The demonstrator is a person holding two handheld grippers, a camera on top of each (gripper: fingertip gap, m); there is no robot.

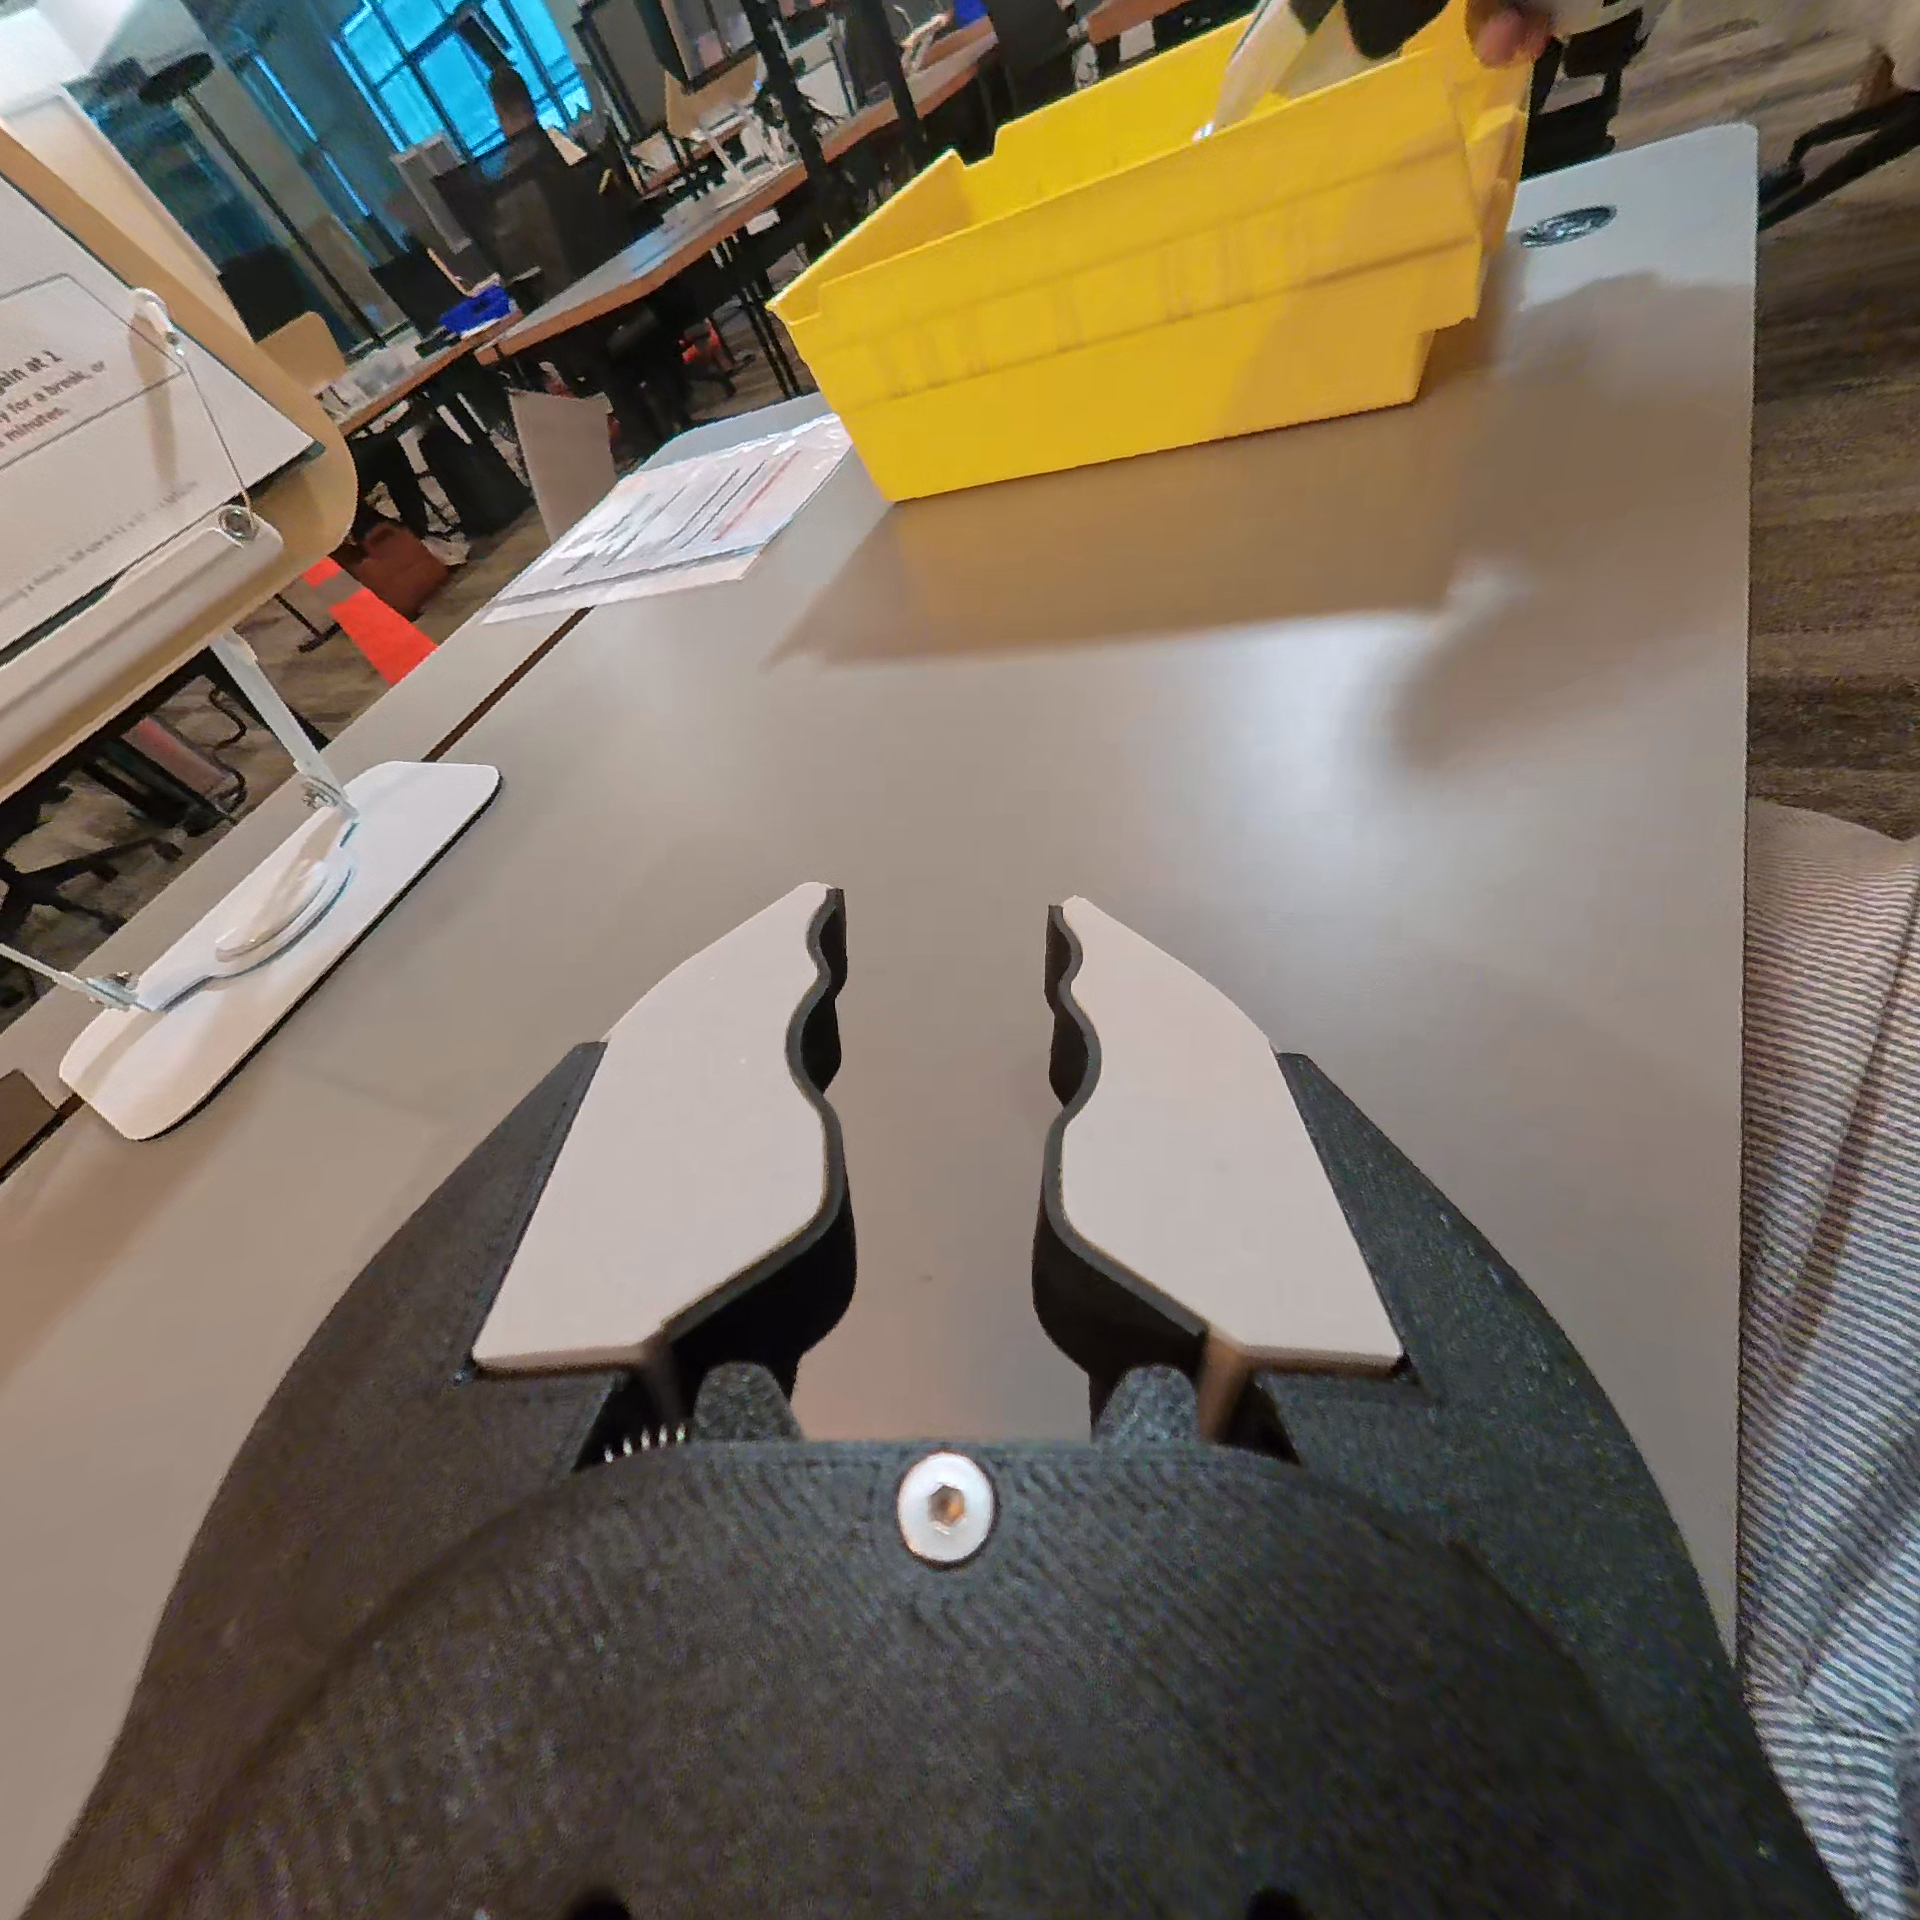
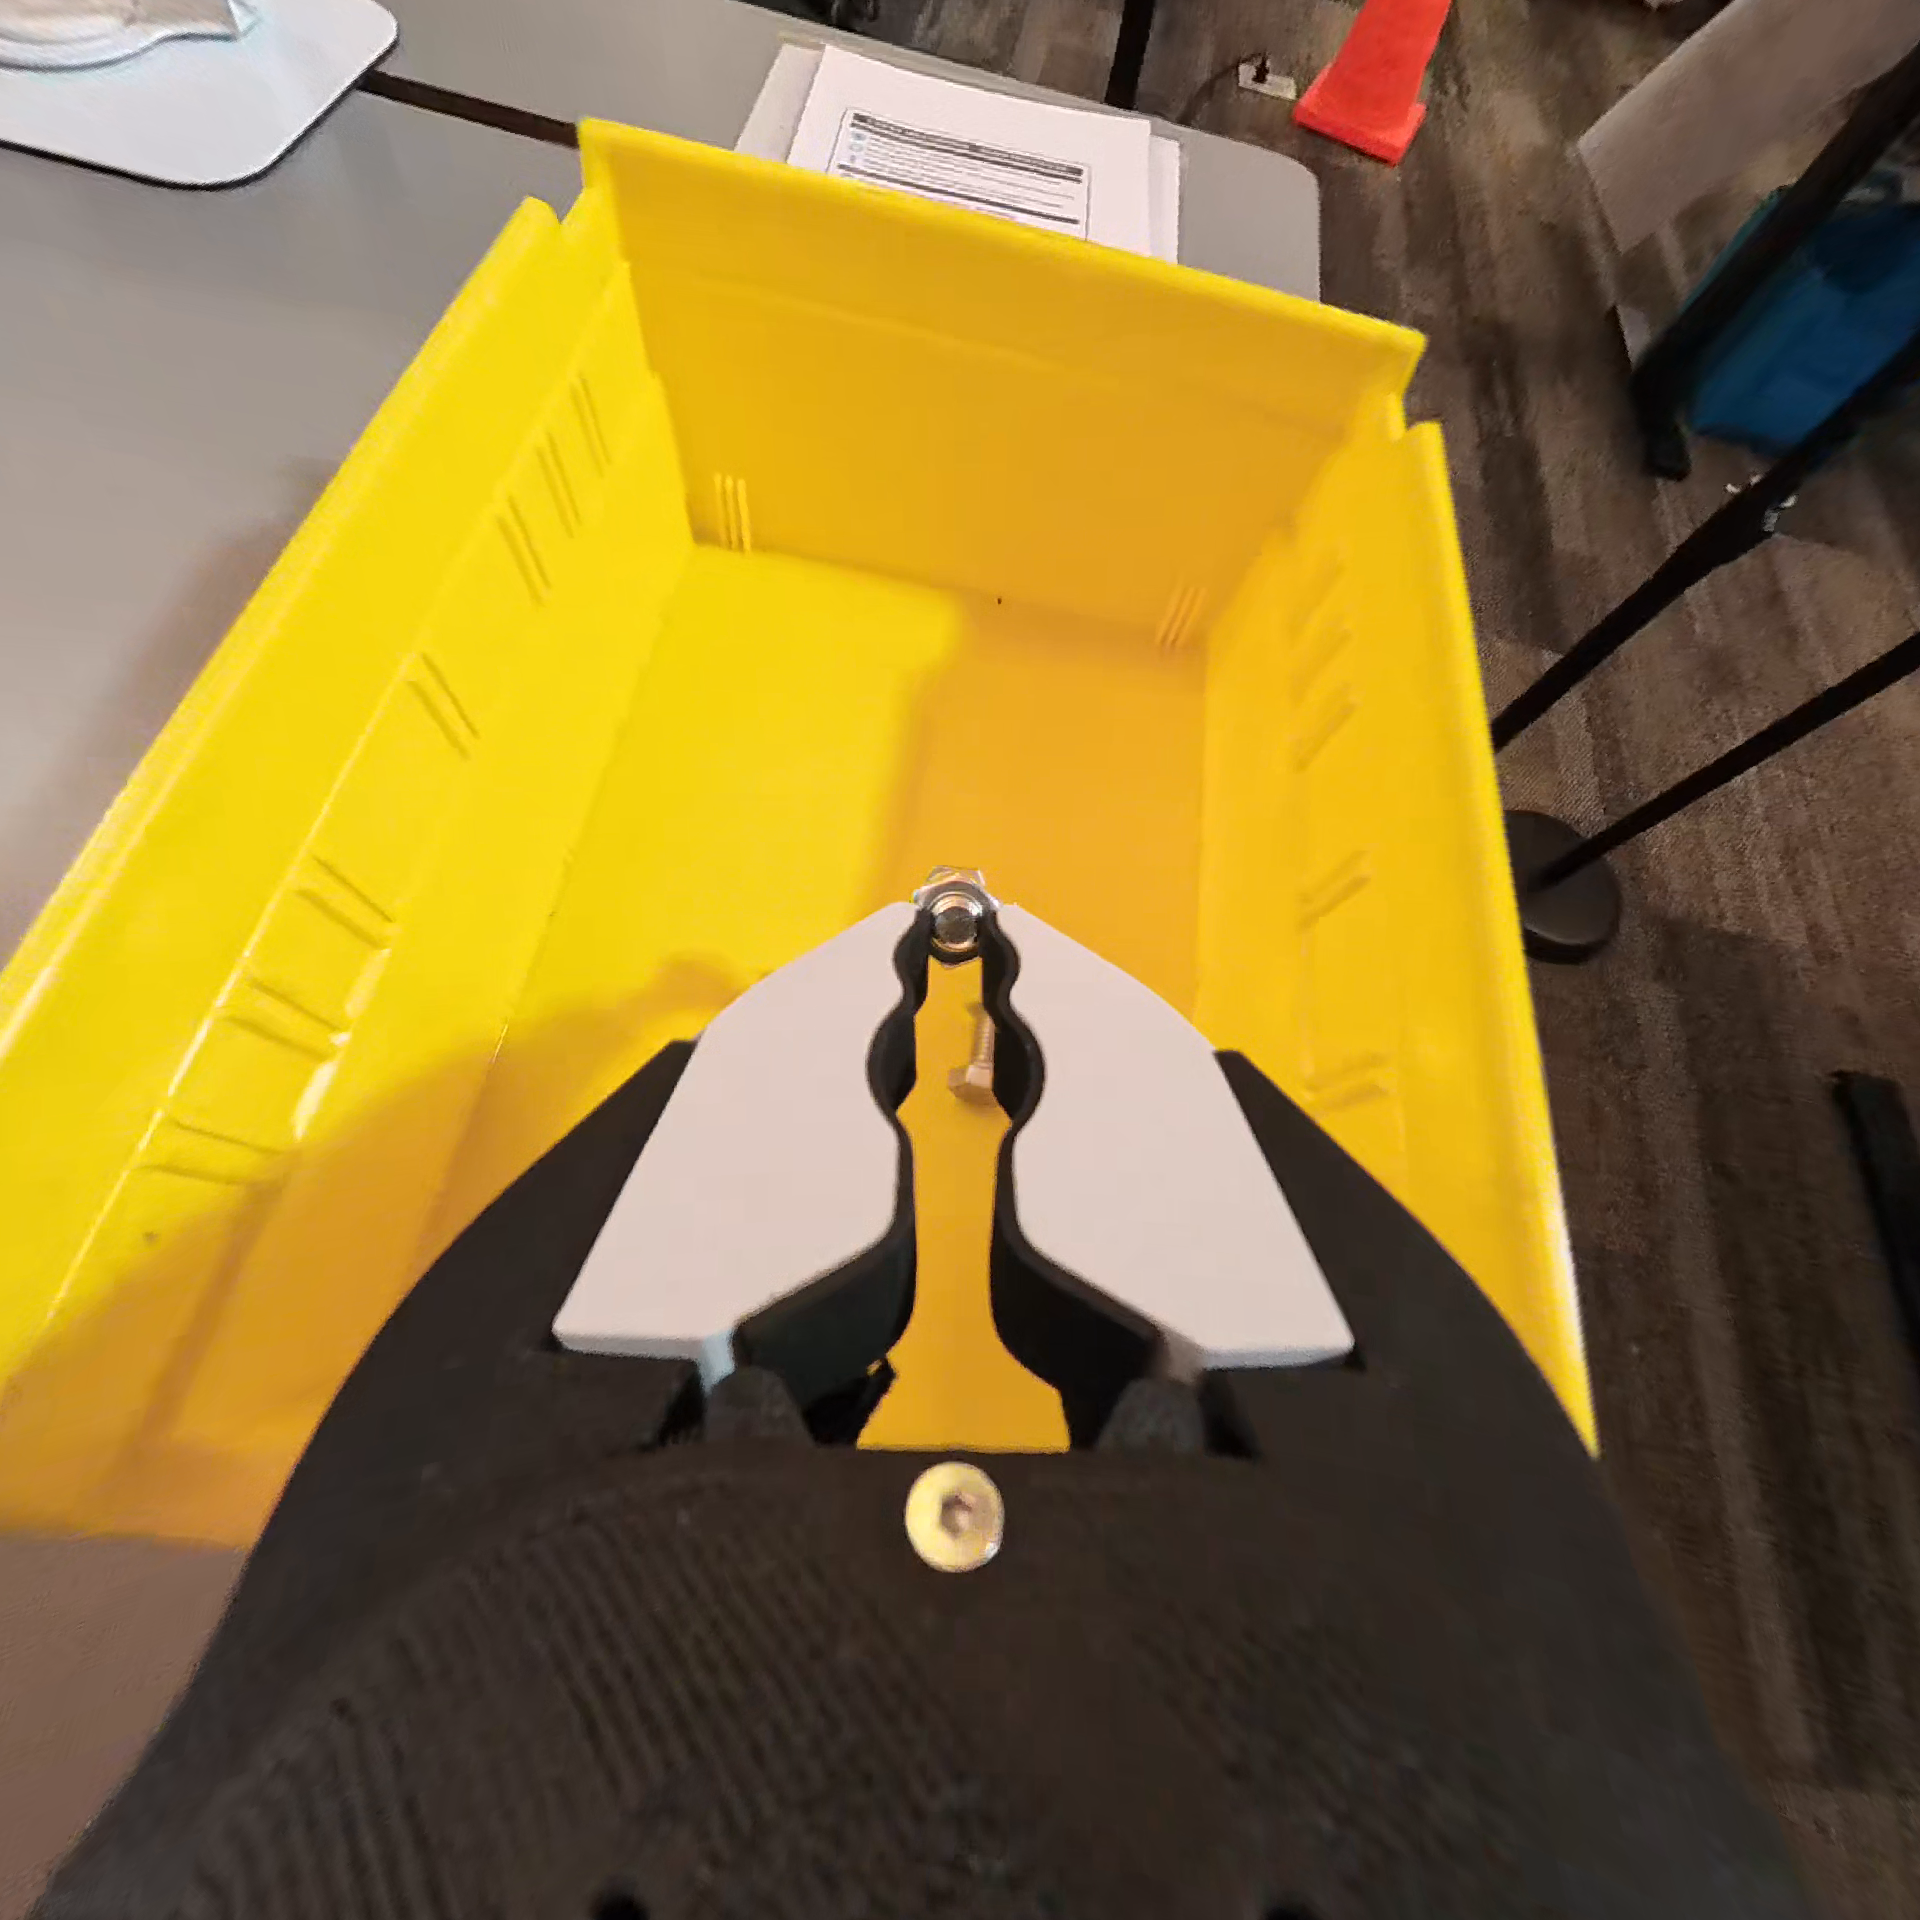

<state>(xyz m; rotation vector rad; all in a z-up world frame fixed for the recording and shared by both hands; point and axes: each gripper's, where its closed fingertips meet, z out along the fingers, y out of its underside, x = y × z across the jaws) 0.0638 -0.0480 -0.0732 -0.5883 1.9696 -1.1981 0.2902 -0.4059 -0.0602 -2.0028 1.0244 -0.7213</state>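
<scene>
My right gripper (image 2: 954, 920) is shut on a silver bolt with nuts (image 2: 954, 912), held at the fingertips above the inside of a yellow bin (image 2: 436, 644). A second, loose bolt (image 2: 977, 1060) lies on the bin floor below the fingers. My left gripper (image 1: 943, 914) is open and empty, held low over the bare grey table (image 1: 1195, 790), well short of the yellow bin (image 1: 1143, 343) at the far end. The right gripper (image 1: 1262, 73) shows there, reaching into the bin from above, with a hand (image 1: 1507, 31) at the bin's far rim.
A white stand base (image 1: 281, 935) and its tilted board (image 1: 114, 499) sit at the table's left. A plastic-sleeved sheet (image 1: 675, 520) lies left of the bin. A striped sleeve (image 1: 1829, 1247) is at the right edge. Black stand legs (image 2: 1662, 707) and an orange cone (image 2: 1371, 83) stand on the floor. Left tips to right tips: about 45 cm.
</scene>
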